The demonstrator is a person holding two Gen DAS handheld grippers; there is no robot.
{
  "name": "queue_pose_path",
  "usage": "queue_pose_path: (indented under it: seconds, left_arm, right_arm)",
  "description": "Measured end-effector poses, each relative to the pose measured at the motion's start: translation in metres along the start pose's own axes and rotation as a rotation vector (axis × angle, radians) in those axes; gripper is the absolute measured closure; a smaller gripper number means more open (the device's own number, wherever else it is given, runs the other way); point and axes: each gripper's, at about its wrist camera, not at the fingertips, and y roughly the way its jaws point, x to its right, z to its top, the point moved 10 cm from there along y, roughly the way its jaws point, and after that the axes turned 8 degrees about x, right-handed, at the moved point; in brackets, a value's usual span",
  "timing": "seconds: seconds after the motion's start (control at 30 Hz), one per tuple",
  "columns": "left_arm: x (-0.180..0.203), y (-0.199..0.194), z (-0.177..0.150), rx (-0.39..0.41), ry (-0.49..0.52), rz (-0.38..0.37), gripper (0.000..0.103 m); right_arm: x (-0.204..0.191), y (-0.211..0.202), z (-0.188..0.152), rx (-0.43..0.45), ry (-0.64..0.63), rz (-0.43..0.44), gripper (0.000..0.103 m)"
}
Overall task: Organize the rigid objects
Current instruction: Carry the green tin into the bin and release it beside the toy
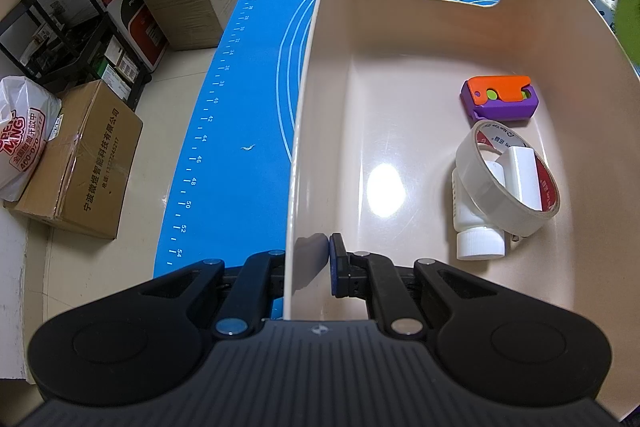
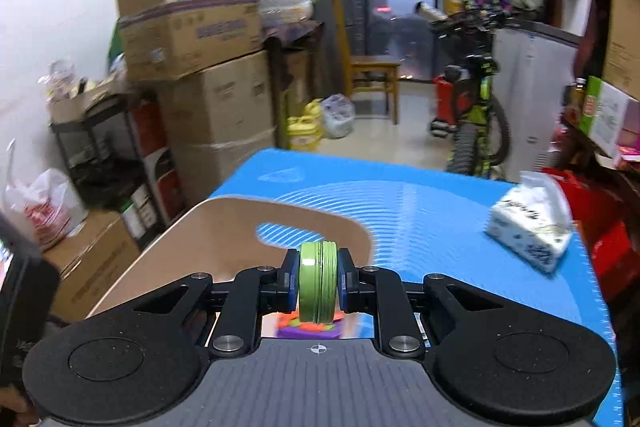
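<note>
On the desk, a blue measuring mat (image 1: 240, 115) covers the working surface and carries a large beige bin (image 1: 360, 131), whose far wall has an oval handle cut-out. Left tongs (image 1: 310, 259) straddle the bin's near-left wall, one finger outside and one inside, apparently pinching the rim to steady the bin; the contact on the outer side is hidden by the wall itself. Right tongs (image 2: 318, 283) are pressed against the two flat faces of a green round tin (image 2: 318, 281), held on edge above the bin's interior; in the left wrist view a green blur at the right margin is probably this tin. Inside the bin, toward its right side, lie a roll of clear tape (image 1: 508, 179), a white bottle (image 1: 476, 231) whose body passes under the roll, a white block (image 1: 522, 173) within the roll's ring, and an orange-and-purple toy block (image 1: 498, 99) just beyond them. A tissue pack (image 2: 530, 223) rests on the mat well apart from the bin. Judged step: depositing the tin. To do it well, lower it over the bare floor at the bin's left or centre, away from the tape and bottle, bring it close to the floor before spreading the fingers, since a tin released on edge may roll, and keep the left grip firm.
</note>
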Motion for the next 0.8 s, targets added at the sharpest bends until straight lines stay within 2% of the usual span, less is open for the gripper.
queue_pose_path:
  seconds: [0.13,0.23,0.47,0.63,0.67,0.7,0.8]
  left_arm:
    - [0.000,0.000,0.000,0.000,-0.001,0.000,0.091]
    - [0.000,0.000,0.000,0.000,-0.001,0.001,0.091]
    - [-0.001,0.000,0.001,0.000,-0.001,0.002,0.091]
    - [-0.001,-0.001,0.002,-0.001,-0.001,0.005,0.091]
    - [0.000,-0.001,0.002,-0.001,-0.002,0.006,0.091]
    - [0.000,-0.001,0.002,0.000,-0.002,0.006,0.091]
    - [0.000,-0.001,0.003,0.000,-0.002,0.005,0.091]
  right_arm:
    - [-0.026,0.014,-0.017,-0.067,-0.040,0.038,0.075]
    - [-0.038,0.025,-0.034,-0.148,-0.067,0.050,0.075]
    - [-0.041,0.045,-0.069,-0.335,-0.095,0.039,0.075]
    - [-0.043,0.047,-0.071,-0.369,-0.107,0.037,0.074]
    - [-0.040,0.047,-0.072,-0.369,-0.100,0.035,0.072]
    - [-0.037,0.047,-0.071,-0.367,-0.094,0.033,0.065]
    - [-0.034,0.042,-0.071,-0.340,-0.081,0.046,0.064]
